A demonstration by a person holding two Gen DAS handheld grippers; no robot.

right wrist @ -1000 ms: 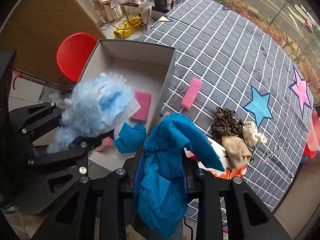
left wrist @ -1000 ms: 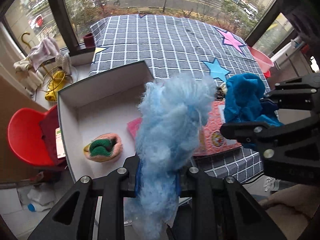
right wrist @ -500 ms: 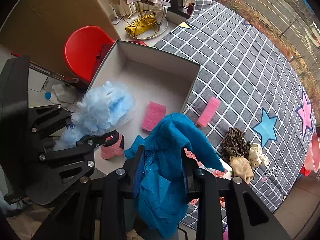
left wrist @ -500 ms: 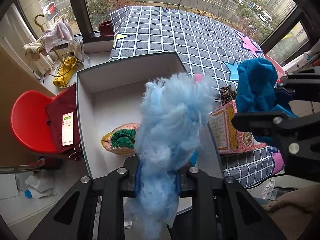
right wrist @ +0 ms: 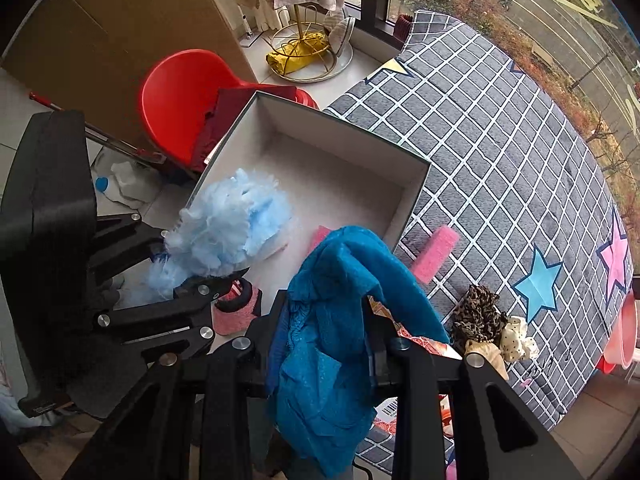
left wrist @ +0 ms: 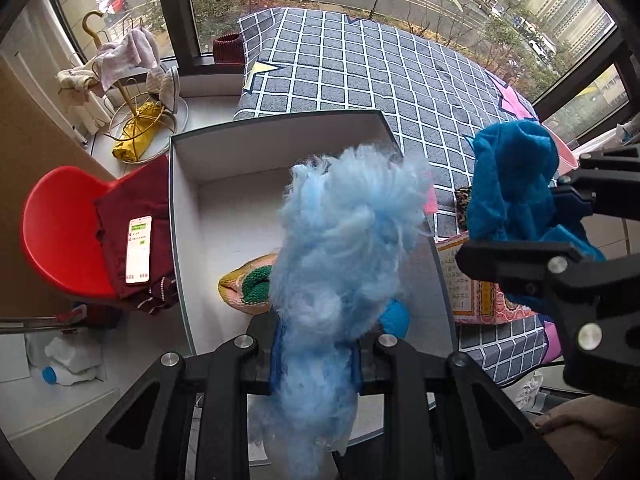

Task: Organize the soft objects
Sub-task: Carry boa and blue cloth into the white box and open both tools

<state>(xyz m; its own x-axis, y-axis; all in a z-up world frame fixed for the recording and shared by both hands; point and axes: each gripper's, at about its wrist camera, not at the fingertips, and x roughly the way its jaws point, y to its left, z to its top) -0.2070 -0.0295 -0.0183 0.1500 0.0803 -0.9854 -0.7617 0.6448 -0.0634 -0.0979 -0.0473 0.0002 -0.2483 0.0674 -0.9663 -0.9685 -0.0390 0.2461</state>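
Observation:
My left gripper (left wrist: 316,356) is shut on a light blue fluffy tuft (left wrist: 344,248) and holds it over the near part of the open white box (left wrist: 224,152). The tuft also shows in the right wrist view (right wrist: 228,228). My right gripper (right wrist: 326,344) is shut on a teal cloth (right wrist: 332,320), held above the box's near right corner; the cloth shows in the left wrist view (left wrist: 512,188). In the box (right wrist: 416,188) lie a knitted pink-and-green piece (left wrist: 248,284), a pink sponge (right wrist: 320,236) and a pink knitted item (right wrist: 236,312).
A checked grey cloth with stars (right wrist: 500,128) covers the table. On it lie a pink sponge (right wrist: 434,254), a leopard-print piece (right wrist: 478,312), beige and dotted scrunchies (right wrist: 516,340) and a patterned booklet (left wrist: 472,280). A red chair (left wrist: 60,232) with a phone stands left of the box.
Both grippers have moved left and toward the box with their loads, so the box now lies under the blue tuft. Both stay shut.

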